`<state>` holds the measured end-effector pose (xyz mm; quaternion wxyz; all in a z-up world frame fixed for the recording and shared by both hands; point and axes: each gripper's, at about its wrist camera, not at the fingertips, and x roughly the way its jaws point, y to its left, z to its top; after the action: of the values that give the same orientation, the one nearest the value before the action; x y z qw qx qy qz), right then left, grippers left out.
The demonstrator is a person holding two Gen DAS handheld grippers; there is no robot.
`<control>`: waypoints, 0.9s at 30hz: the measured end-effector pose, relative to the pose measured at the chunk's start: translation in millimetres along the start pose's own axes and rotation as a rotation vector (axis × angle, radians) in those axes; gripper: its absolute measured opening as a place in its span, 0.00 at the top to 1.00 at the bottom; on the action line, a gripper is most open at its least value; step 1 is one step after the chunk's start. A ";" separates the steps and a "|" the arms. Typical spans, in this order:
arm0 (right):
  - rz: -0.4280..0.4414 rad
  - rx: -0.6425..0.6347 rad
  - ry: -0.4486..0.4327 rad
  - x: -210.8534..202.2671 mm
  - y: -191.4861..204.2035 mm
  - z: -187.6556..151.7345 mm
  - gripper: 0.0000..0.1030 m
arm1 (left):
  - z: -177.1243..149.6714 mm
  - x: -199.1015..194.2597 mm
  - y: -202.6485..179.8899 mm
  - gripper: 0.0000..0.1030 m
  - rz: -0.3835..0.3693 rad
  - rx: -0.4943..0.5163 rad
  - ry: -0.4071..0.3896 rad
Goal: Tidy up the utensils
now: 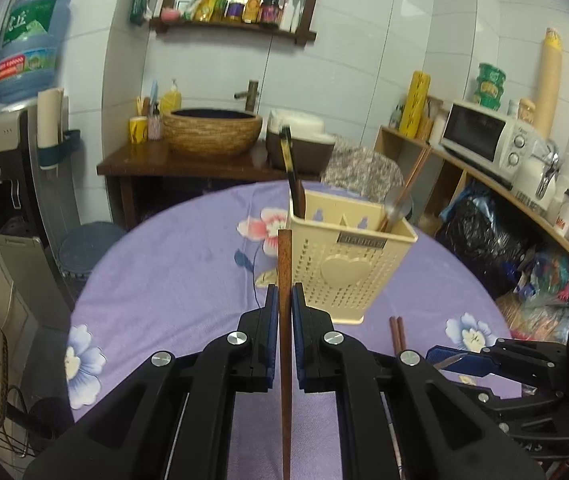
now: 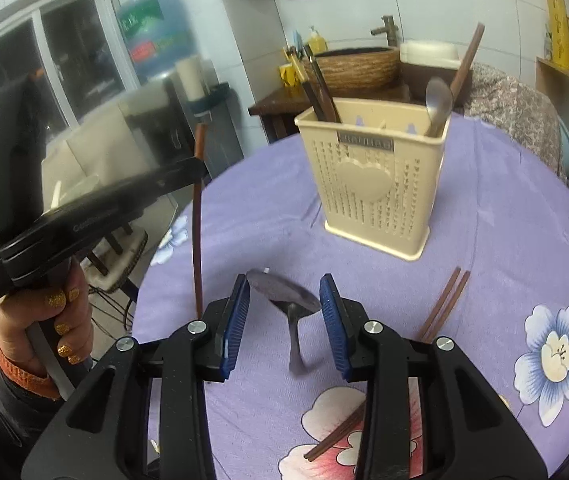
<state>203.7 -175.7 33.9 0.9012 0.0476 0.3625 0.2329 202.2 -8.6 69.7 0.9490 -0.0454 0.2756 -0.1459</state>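
Purple tablecloth (image 2: 504, 216) bare around cream caddy (image 2: 372, 184)

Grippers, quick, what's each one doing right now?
Left gripper: shut on a brown chopstick, lifted off the table.
Right gripper: shut on a metal spoon, held by its bowl.

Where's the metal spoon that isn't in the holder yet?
In the right wrist view the metal spoon sits between the right gripper's fingers, bowl pointing toward the beige utensil holder, above the purple tablecloth.
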 end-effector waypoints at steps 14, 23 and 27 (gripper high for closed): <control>-0.024 0.008 -0.035 8.6 -3.4 4.1 0.92 | 6.2 -13.3 2.5 0.92 0.007 -0.002 -0.048; -0.064 0.003 -0.002 29.3 -9.6 -3.2 0.63 | 5.4 -18.7 5.2 0.92 0.007 -0.001 -0.057; -0.054 0.007 0.042 42.3 -11.5 -12.0 0.63 | 4.5 -21.9 4.1 0.92 0.008 0.005 -0.062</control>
<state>226.6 -167.7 -4.5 0.8992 0.0363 0.3831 0.2081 188.0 1.9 84.0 0.9578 -0.0464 0.2460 -0.1414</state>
